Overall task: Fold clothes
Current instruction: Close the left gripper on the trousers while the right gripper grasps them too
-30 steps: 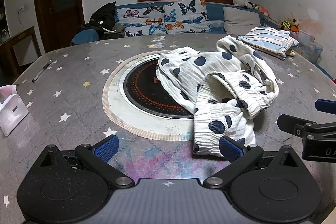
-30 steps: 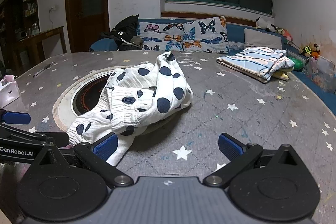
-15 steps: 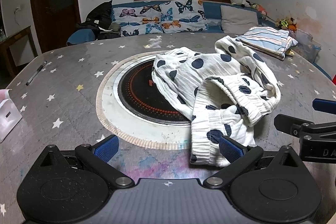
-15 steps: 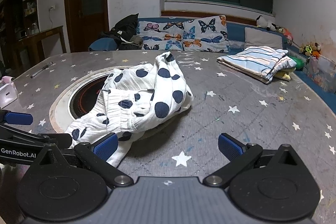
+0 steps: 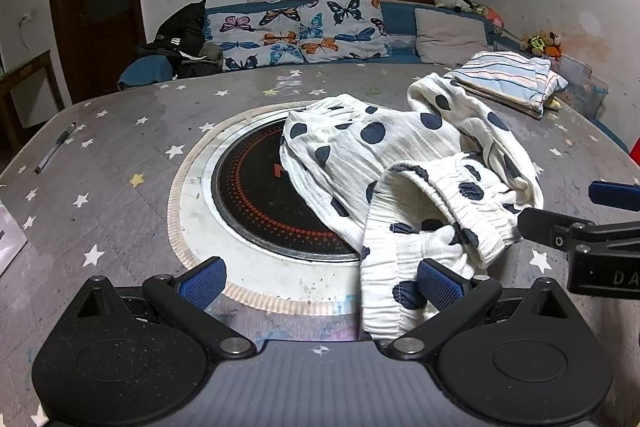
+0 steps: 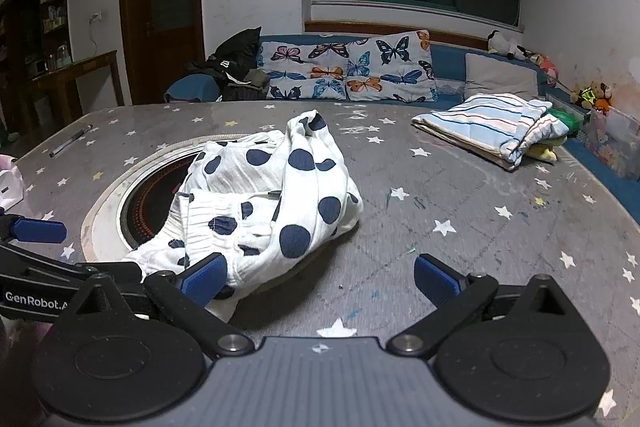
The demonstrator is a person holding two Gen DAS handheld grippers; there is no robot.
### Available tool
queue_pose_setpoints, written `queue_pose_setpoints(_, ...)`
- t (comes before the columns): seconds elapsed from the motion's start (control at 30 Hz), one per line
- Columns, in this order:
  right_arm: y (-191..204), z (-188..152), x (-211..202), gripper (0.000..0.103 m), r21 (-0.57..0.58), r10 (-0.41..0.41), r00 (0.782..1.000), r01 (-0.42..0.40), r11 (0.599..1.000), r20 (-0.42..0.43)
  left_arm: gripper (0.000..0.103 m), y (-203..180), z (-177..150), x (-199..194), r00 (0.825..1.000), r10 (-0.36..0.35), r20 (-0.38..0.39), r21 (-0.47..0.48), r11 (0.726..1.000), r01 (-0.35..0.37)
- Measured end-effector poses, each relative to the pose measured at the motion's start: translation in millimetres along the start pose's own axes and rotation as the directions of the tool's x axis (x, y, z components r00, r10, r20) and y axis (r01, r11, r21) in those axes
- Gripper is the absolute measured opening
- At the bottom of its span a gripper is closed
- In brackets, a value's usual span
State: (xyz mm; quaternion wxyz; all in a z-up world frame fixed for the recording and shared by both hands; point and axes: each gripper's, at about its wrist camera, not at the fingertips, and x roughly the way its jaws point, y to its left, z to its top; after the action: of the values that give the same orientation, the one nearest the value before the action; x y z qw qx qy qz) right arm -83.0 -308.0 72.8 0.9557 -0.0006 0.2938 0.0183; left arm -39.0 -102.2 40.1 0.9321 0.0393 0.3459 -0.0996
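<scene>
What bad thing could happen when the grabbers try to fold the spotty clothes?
The polka-dot garment lies crumpled, layers overlapping, so the open left gripper might pinch several layers and fold it lumpy. Part of it covers the round black cooktop; dragging could catch on its rim. A big pull might bump the folded striped cloth nearby.

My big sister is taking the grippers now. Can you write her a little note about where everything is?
Left gripper: jaws open, empty, at the near hem of the crumpled white garment with navy polka dots.
Right gripper: jaws open, empty, beside that garment's near edge.
The garment lies in a heap, partly over the round black cooktop set in the grey star-print table.
Done: a striped folded cloth sits at the far right.
Left: spread and fold the dotted garment.
</scene>
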Motion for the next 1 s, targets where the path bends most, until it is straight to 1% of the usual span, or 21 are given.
queue_pose_setpoints(0.03,0,1,1,0.098,0.001,0.002,1.0,-0.002,1.0,-0.001,0.103,0,1,1,1.0,-0.001,-0.001,0.0,1.0,0.001)
queue_pose_setpoints(0.1,-1,4,4,0.094,0.005,0.003,1.0,-0.003,1.0,-0.001,0.103,1,1,3,1.0,-0.008,-0.001,0.0,1.0,0.008)
queue_pose_setpoints(0.27,-5,15,14,0.088,0.014,0.01,1.0,-0.01,1.0,-0.003,0.102,1,3,7,0.999,-0.043,0.002,0.015,0.999,0.043)
queue_pose_setpoints(0.33,-6,19,19,0.083,0.014,0.017,1.0,-0.017,1.0,-0.005,0.096,0,3,9,0.998,-0.064,0.004,0.023,0.998,0.064)
queue_pose_setpoints(0.4,-7,22,25,0.075,0.017,0.029,1.0,-0.029,0.999,-0.012,0.089,0,3,11,0.996,-0.085,0.003,0.03,0.996,0.085)
queue_pose_setpoints(0.43,-8,24,28,0.073,0.017,0.033,0.999,-0.033,0.999,-0.016,0.087,-1,3,11,0.995,-0.099,0.004,0.036,0.995,0.098)
queue_pose_setpoints(0.47,-8,26,32,0.07,0.016,0.038,0.999,-0.037,0.999,-0.02,0.082,-2,3,11,0.994,-0.113,0.005,0.041,0.993,0.113)
queue_pose_setpoints(0.53,-9,28,38,0.067,0.013,0.039,0.999,-0.039,0.999,-0.024,0.076,-3,3,10,0.99,-0.144,0.012,0.055,0.988,0.143)
queue_pose_setpoints(0.6,-10,30,43,0.062,0.012,0.041,0.999,-0.04,0.999,-0.027,0.068,-6,2,10,0.985,-0.174,0.018,0.074,0.982,0.172)
queue_pose_setpoints(0.63,-11,31,45,0.06,0.015,0.044,0.999,-0.043,0.999,-0.031,0.066,-7,2,10,0.982,-0.186,0.019,0.081,0.98,0.184)
queue_pose_setpoints(0.7,-13,32,49,0.053,0.02,0.049,0.998,-0.049,0.999,-0.038,0.057,-8,2,11,0.978,-0.209,0.018,0.094,0.974,0.206)
queue_pose_setpoints(0.73,-14,32,51,0.052,0.019,0.049,0.998,-0.048,0.999,-0.044,0.055,-9,2,13,0.976,-0.216,0.016,0.1,0.972,0.213)
queue_pose_setpoints(0.77,-14,31,53,0.049,0.018,0.047,0.998,-0.046,0.999,-0.048,0.05,-10,1,14,0.974,-0.225,0.015,0.107,0.969,0.222)
queue_pose_setpoints(0.8,-15,31,54,0.042,0.019,0.048,0.998,-0.047,0.999,-0.052,0.044,-11,1,15,0.972,-0.235,0.015,0.114,0.966,0.232)
queue_pose_setpoints(0.83,-17,30,55,0.038,0.027,0.053,0.997,-0.052,0.998,-0.053,0.042,-12,1,14,0.969,-0.246,0.016,0.12,0.963,0.242)
queue_pose_setpoints(0.87,-19,30,55,0.033,0.037,0.059,0.997,-0.057,0.998,-0.054,0.038,-12,0,15,0.966,-0.256,0.015,0.125,0.959,0.253)
queue_pose_setpoints(0.93,-23,29,53,0.027,0.049,0.068,0.996,-0.066,0.997,-0.051,0.036,-13,-1,14,0.964,-0.266,0.017,0.136,0.956,0.262)
queue_pose_setpoints(1.0,-27,28,50,0.018,0.058,0.074,0.996,-0.071,0.996,-0.047,0.032,-14,-2,13,0.962,-0.27,0.024,0.144,0.954,0.264)
